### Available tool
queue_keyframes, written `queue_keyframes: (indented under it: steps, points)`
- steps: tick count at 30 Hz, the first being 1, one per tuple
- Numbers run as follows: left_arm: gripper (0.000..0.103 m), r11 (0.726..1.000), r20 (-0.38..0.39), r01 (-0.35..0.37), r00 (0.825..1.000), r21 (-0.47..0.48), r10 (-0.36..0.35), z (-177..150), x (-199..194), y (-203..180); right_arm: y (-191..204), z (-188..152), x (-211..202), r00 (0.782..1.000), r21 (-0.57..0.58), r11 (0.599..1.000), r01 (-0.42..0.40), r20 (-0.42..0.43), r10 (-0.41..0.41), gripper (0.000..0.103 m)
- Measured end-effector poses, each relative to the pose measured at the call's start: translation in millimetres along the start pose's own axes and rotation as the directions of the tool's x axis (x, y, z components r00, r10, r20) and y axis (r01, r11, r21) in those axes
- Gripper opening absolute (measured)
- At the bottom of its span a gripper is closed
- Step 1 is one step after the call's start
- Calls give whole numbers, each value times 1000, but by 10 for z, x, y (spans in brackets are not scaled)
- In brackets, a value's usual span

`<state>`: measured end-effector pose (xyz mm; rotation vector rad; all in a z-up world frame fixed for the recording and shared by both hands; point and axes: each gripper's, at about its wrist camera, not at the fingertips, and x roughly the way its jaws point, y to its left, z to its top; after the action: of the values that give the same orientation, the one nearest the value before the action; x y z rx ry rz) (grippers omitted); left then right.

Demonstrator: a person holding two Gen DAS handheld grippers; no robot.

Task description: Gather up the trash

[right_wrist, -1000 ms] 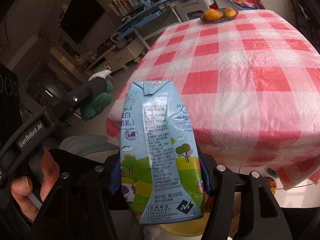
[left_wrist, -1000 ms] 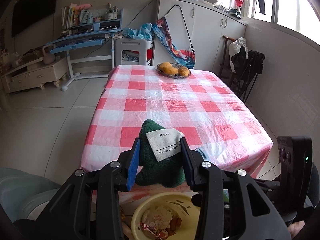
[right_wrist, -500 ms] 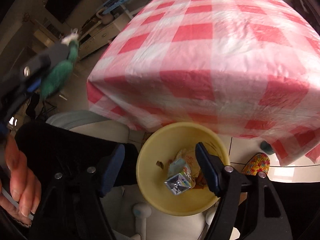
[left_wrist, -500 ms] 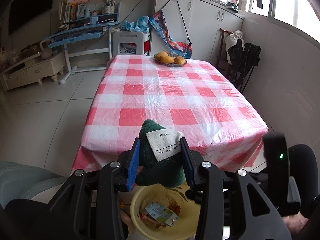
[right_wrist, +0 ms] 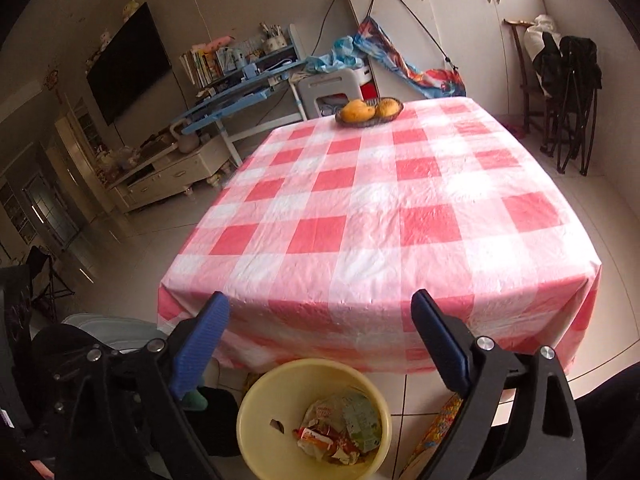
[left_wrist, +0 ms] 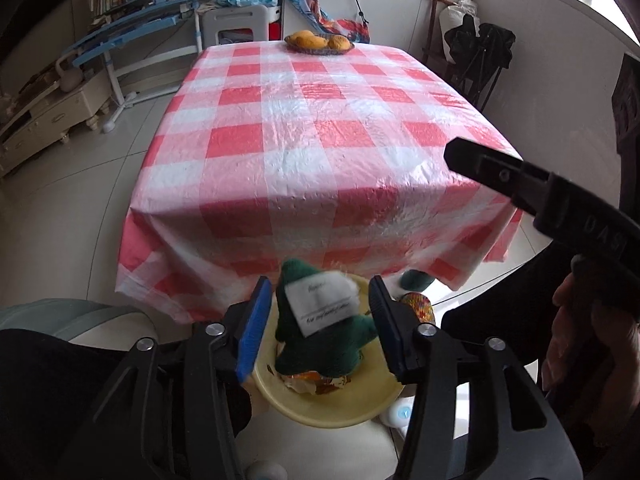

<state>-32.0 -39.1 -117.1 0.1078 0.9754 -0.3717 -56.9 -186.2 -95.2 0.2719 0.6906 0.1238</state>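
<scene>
Blue-padded fingers (left_wrist: 251, 330) of the left gripper (left_wrist: 320, 328) are spreading, and the green toy (left_wrist: 320, 340) with its white tag sits loose between them, clear of both pads, over the yellow bin (left_wrist: 332, 404). Right gripper (right_wrist: 320, 348) fingers are opening wide with nothing between them, above the same bin (right_wrist: 256, 416) holding wrappers (right_wrist: 340, 428). Beyond stands the checked desk (right_wrist: 380, 216) with a fruit basket (right_wrist: 370, 110).

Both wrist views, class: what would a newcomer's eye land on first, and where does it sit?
The red-and-white checked tablecloth fills the middle of both views, with a basket of yellow fruit at its far end. Nearer, a green plush toy with a white tag sits loose between the opening left tongs, above a yellow bin of wrappers. The right tongs are empty.
</scene>
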Motion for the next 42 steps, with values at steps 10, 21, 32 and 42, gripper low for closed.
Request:
queue_keyframes:
  steps: [10,21,32,42]
  points:
    - [74,999,60,-20,998,-28,21,40,-135,26,64,105,-144,995,-62,997,40,96,-34,94]
    - [82,993,225,-35,973,-114,60,143,-548,146,235,170,-322,983,-109,992,55,178,-35,94]
    - [95,977,444,-175,871,-122,211,274,-1319,128,545,349,-750,945,-178,980,85,326,-23,94]
    - [95,961,453,-202,850,-186,267,271,-1443,337,637,354,-817,913,-201,966,163,401,-70,96]
